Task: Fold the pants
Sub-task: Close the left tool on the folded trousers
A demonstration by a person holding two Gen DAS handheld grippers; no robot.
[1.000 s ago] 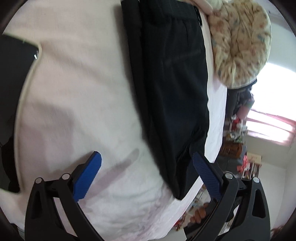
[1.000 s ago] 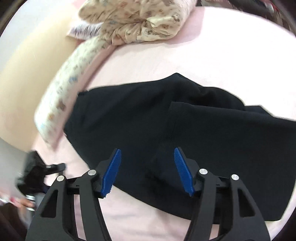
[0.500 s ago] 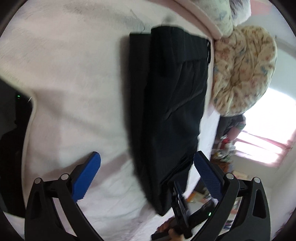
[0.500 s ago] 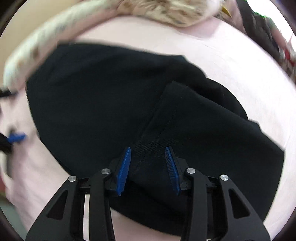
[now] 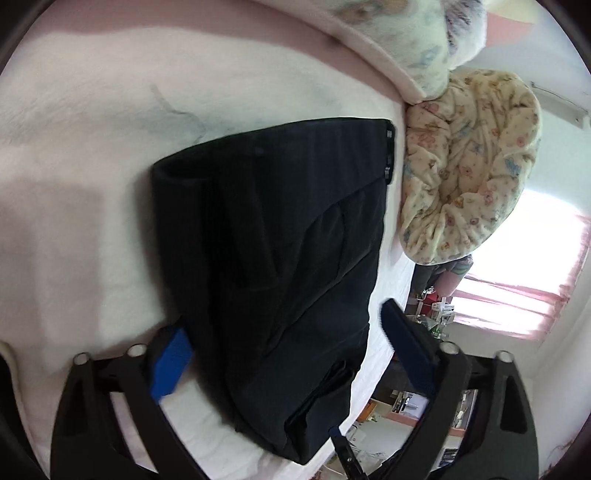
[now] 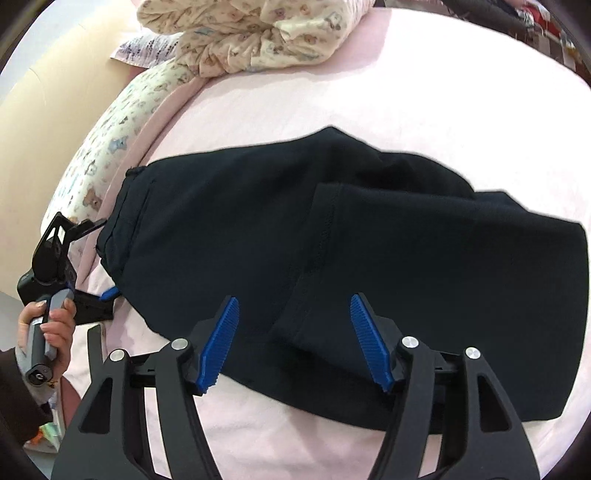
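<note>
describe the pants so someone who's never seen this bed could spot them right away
Start at the pink bed that fills the view. Below the bunched teddy-bear print blanket, one dark garment lies flat, partly folded over itself: the black pants. They are the only black, unpatterned fabric there.

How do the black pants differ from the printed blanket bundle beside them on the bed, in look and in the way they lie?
The pants are plain black; the blanket is cream with a small printed pattern. The pants lie flat, folded in layers; the blanket is bunched in a wrinkled heap. The pants lie between the open fingers of the right gripper; the blanket lies beyond them, near the pillow. Both rest on the pink bed cover.
</note>
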